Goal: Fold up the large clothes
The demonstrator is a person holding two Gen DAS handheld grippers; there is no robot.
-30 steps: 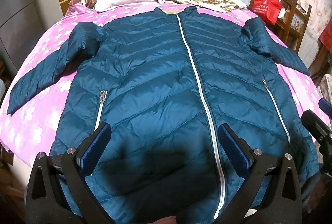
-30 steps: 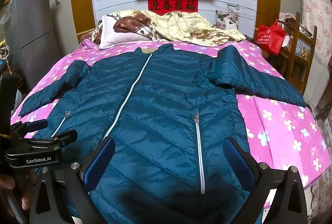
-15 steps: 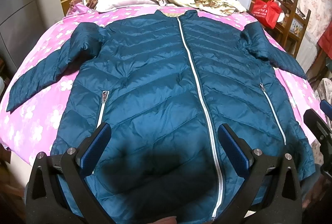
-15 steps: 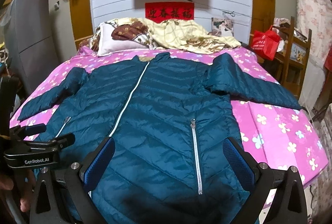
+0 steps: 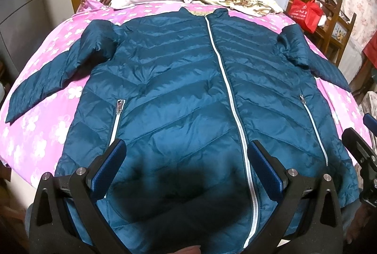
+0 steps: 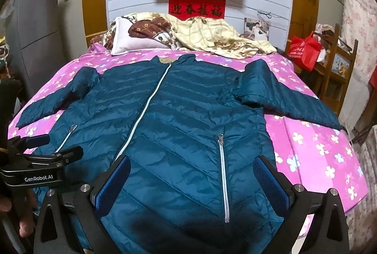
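Lying flat on the bed [image 5: 47,70], the coat [image 5: 179,89] is face up and zipped shut. Its collar points to the head of the bed and its hem sits at the foot edge. One sleeve [image 5: 47,79] reaches out toward the left edge. The other sleeve [image 6: 289,98] reaches toward the right edge. Nothing is folded yet, so I think the job is just at the start.

The left gripper [image 5: 188,167] hangs over the hem near the foot edge, with its fingers spread wide and holding nothing. The right gripper [image 6: 193,181] hangs over the hem too, near the right pocket zip [image 6: 222,174], also spread wide and empty.

All the folds are left to do: both sleeves in, then the body folded up.
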